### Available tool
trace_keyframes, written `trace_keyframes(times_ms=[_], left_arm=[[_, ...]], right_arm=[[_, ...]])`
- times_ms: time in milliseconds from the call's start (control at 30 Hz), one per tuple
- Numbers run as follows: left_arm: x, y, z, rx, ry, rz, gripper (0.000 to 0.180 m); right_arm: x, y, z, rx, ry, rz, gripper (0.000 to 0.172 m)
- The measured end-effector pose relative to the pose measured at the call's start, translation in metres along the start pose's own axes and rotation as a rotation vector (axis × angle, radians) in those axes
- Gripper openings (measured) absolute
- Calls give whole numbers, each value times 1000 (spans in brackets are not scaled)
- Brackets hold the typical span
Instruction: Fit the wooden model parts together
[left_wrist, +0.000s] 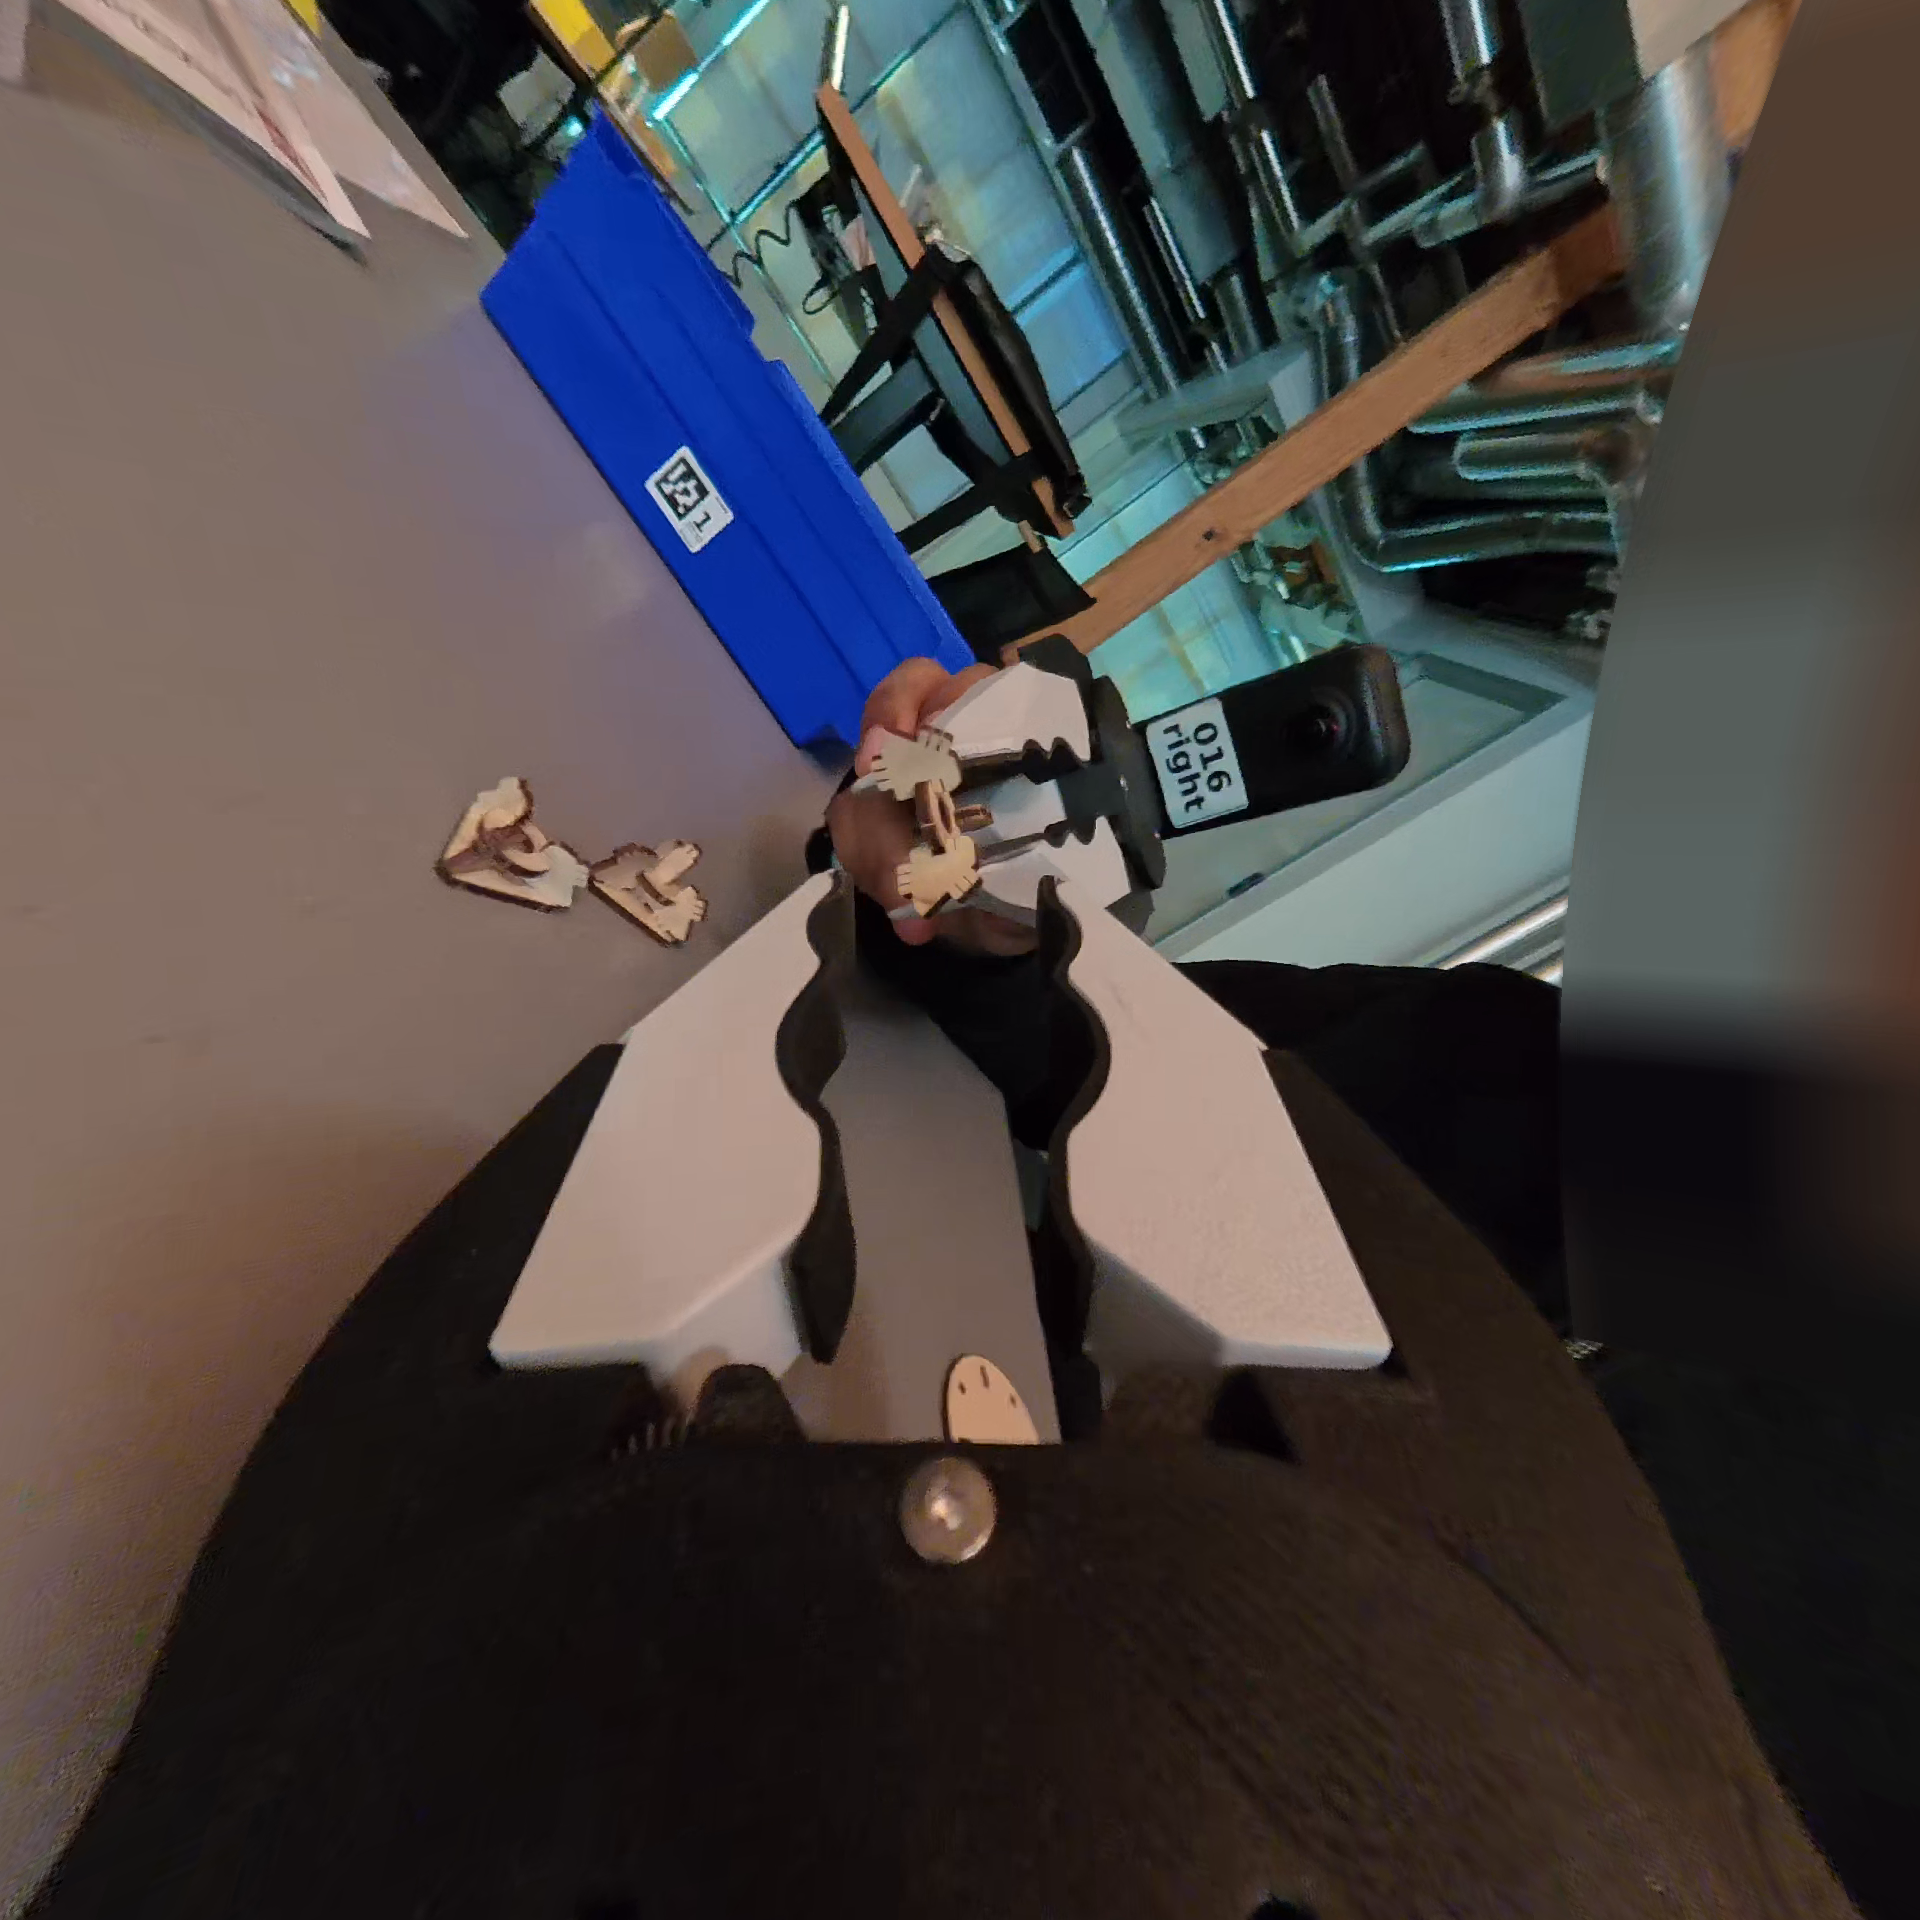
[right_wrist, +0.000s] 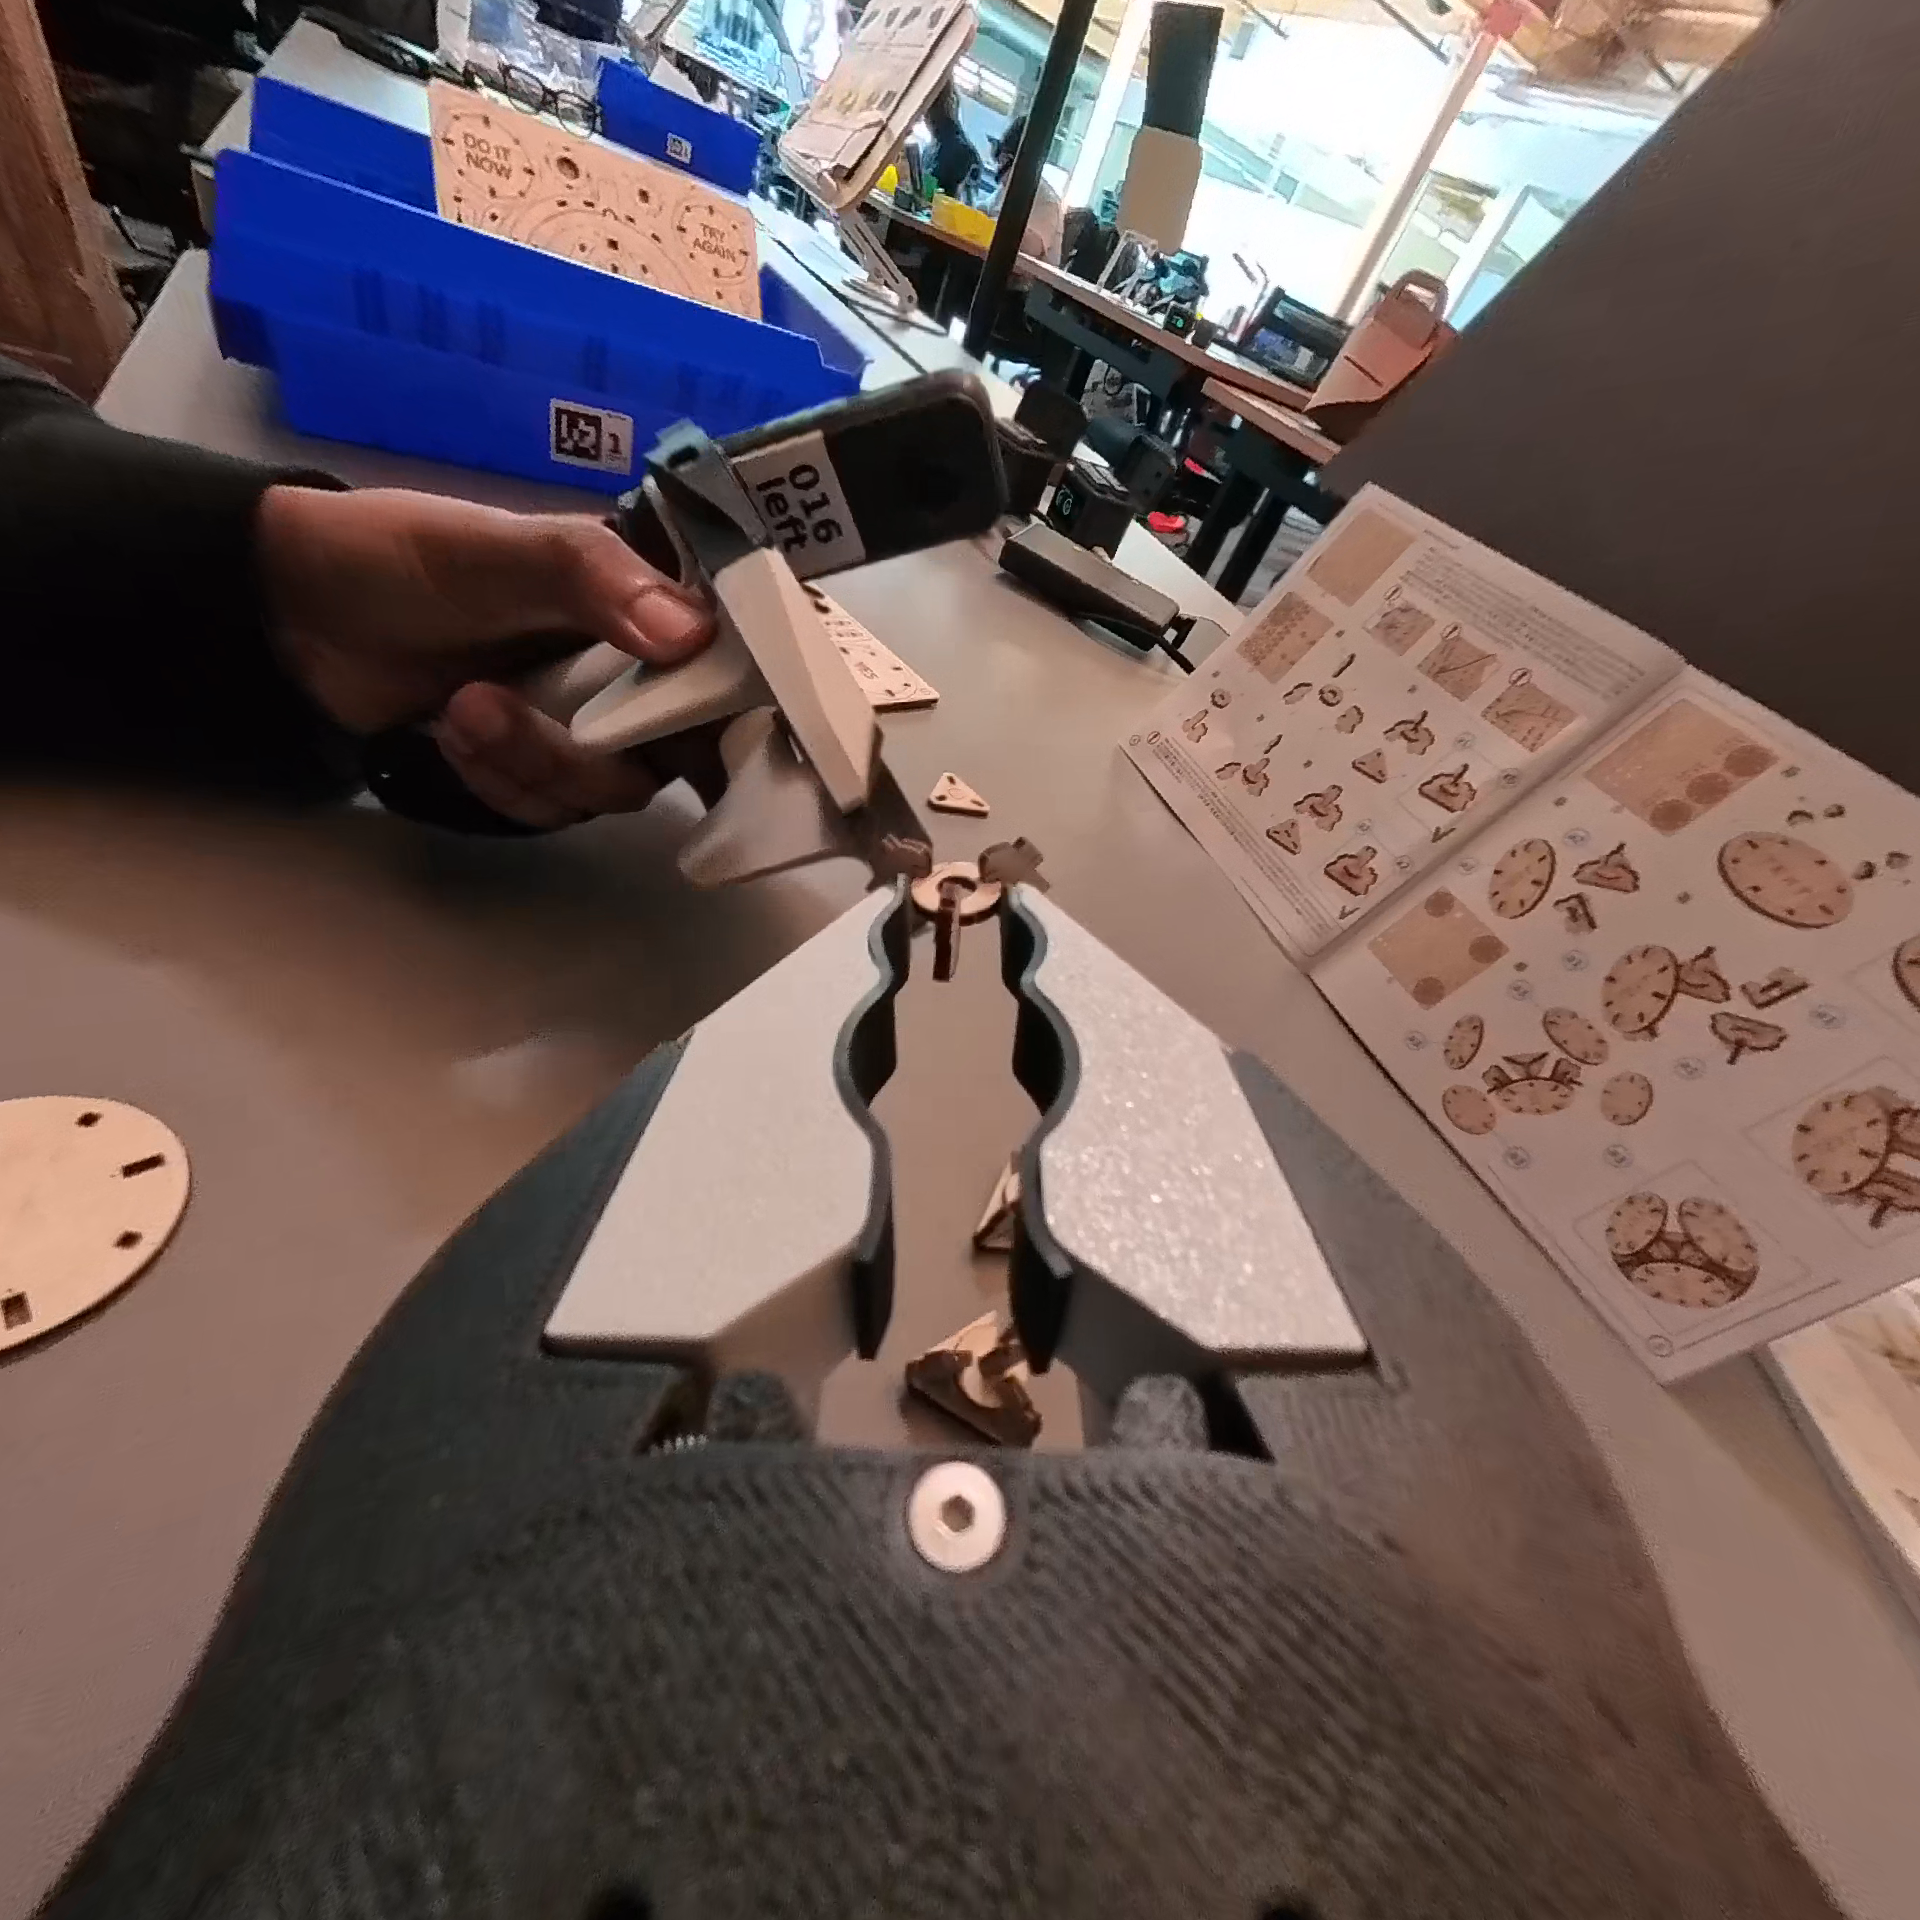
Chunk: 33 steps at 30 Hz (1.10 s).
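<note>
My right gripper (right_wrist: 951, 906) is shut on a small wooden assembly (right_wrist: 948, 891): a ring with a peg through it and hand-shaped pieces on either side. It holds the assembly above the grey table (right_wrist: 416, 987). In the left wrist view the same assembly (left_wrist: 928, 821) sits in the right gripper (left_wrist: 914, 831), straight ahead of my left gripper (left_wrist: 940, 891). My left gripper is open with nothing between its pads. In the right wrist view, the left gripper (right_wrist: 883, 831) has its tips close beside the assembly's left hand-shaped piece. A hand (right_wrist: 468, 623) holds it.
Two small wooden assemblies (left_wrist: 509, 847) (left_wrist: 649, 888) lie on the table. A wooden triangle (right_wrist: 958, 798), a slotted wooden disc (right_wrist: 73, 1216), an open instruction booklet (right_wrist: 1507, 831), a black adapter (right_wrist: 1081, 582) and a blue bin (right_wrist: 468, 343) holding a wooden sheet are around. Both grippers' tips are close together, under 4 cm apart.
</note>
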<state>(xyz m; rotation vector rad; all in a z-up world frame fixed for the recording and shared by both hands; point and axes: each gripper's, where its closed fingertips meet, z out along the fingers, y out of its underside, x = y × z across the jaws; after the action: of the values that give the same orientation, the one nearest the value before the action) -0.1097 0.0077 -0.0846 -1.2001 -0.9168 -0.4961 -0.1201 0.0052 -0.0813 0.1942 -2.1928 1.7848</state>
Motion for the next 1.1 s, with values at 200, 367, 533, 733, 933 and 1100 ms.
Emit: trace_keyframes(times_ms=[200, 367, 533, 733, 933, 1100], left_arm=[[-10, -4, -5, -27, -248, 332, 26], [-18, 5, 3, -120, -424, 561, 16], [-19, 3, 3, -121, -501, 649, 2], [-19, 4, 3, -144, -532, 695, 1], [-21, 6, 4, -162, -564, 728, 2], [-23, 6, 4, -154, -565, 710, 2]], right_arm=[[7, 6, 0, -16, -6, 92, 15], [6, 10, 3, -33, -9, 146, 15], [4, 11, 4, -38, -9, 152, 15], [4, 11, 4, -35, -14, 161, 15], [3, 13, 5, -51, -15, 158, 15], [1, 14, 5, -61, -17, 151, 15]])
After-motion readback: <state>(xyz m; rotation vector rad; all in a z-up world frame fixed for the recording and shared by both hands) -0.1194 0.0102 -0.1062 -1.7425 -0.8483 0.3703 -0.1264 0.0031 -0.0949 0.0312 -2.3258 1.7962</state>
